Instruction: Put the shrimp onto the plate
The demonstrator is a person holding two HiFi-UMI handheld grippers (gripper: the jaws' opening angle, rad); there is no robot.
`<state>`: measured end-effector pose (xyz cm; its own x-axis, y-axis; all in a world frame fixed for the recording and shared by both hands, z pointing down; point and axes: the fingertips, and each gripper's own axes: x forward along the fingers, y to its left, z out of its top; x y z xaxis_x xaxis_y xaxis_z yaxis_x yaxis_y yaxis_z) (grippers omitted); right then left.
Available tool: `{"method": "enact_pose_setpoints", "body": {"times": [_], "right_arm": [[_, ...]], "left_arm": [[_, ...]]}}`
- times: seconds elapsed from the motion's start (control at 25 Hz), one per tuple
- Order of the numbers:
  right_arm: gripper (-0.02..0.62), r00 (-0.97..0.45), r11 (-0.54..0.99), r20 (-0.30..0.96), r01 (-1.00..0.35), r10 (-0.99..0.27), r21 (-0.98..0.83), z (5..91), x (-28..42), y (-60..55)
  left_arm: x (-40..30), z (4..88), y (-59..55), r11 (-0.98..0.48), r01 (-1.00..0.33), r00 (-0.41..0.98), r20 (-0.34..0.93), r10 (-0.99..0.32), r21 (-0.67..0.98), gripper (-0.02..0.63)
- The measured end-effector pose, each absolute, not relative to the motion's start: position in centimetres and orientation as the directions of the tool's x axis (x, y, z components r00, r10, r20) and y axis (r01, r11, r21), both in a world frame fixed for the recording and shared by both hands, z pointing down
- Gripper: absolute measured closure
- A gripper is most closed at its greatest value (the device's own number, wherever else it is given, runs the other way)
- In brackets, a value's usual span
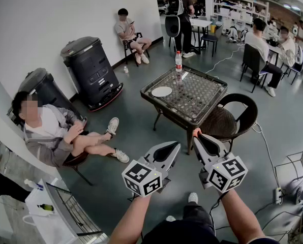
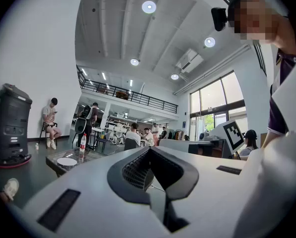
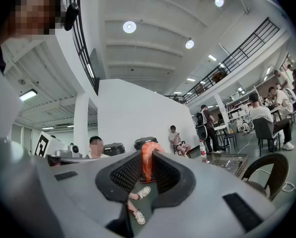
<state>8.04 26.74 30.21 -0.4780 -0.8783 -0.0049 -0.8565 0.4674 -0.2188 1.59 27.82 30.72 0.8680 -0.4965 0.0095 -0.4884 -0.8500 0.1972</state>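
An orange shrimp stands pinched between the jaws of my right gripper; in the head view only its tip shows at the right gripper. The white plate lies on the left part of a glass-topped table, well ahead of both grippers. My left gripper is shut with nothing in it, held level with the right one. From the left gripper the plate shows far off at the lower left.
A water bottle stands at the table's far edge. A dark round chair sits at the table's right side, close in front of the right gripper. A seated person and two black bins are to the left.
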Motion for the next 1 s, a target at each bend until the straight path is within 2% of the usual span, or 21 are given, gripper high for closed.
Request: {"method": "enact_pose_setpoints", "body": {"times": [1.0], "right_arm": [[0.534,-0.555,0.544,-0.014,-0.808,-0.831,-0.226,30.8,10.9,18.9]], "left_arm": [[5.3,31.8,20.0,-0.825,-0.529,0.846,0.046,-0.532,0.199,0.597]]}}
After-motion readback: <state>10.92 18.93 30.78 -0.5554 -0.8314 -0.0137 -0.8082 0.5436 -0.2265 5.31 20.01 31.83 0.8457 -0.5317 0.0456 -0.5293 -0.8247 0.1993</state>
